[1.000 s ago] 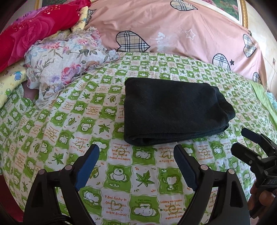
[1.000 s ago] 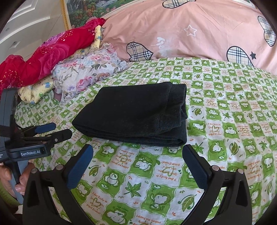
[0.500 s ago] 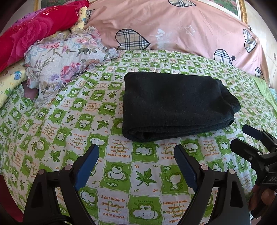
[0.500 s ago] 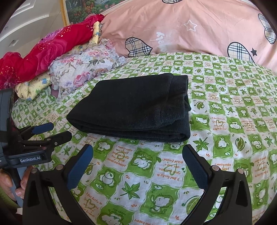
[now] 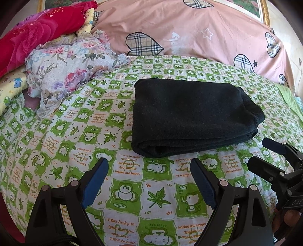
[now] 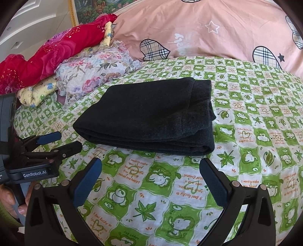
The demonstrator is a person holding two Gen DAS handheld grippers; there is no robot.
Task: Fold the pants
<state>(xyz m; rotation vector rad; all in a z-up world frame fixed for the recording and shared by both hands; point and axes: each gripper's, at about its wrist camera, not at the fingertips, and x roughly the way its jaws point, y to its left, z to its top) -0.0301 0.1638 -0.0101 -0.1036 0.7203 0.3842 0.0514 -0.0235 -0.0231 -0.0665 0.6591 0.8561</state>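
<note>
The black pants (image 5: 191, 117) lie folded into a thick rectangle on the green checked bedsheet (image 5: 75, 121); they also show in the right wrist view (image 6: 151, 117). My left gripper (image 5: 149, 168) is open and empty, just short of the pants' near folded edge. My right gripper (image 6: 150, 168) is open and empty, also just short of the near edge. The right gripper shows at the left wrist view's right side (image 5: 265, 153). The left gripper shows at the right wrist view's left side (image 6: 60, 142).
A floral cloth (image 5: 72, 72), a red blanket (image 5: 37, 39) and a yellow pillow (image 5: 11, 89) are piled at the back left. A pink quilt with plaid hearts (image 5: 189, 32) lies across the back. A framed picture (image 6: 98, 9) hangs behind.
Both grippers have moved a little closer to the folded pants, which look larger and lower in both views. The pants have not moved. Both grippers stay open.
</note>
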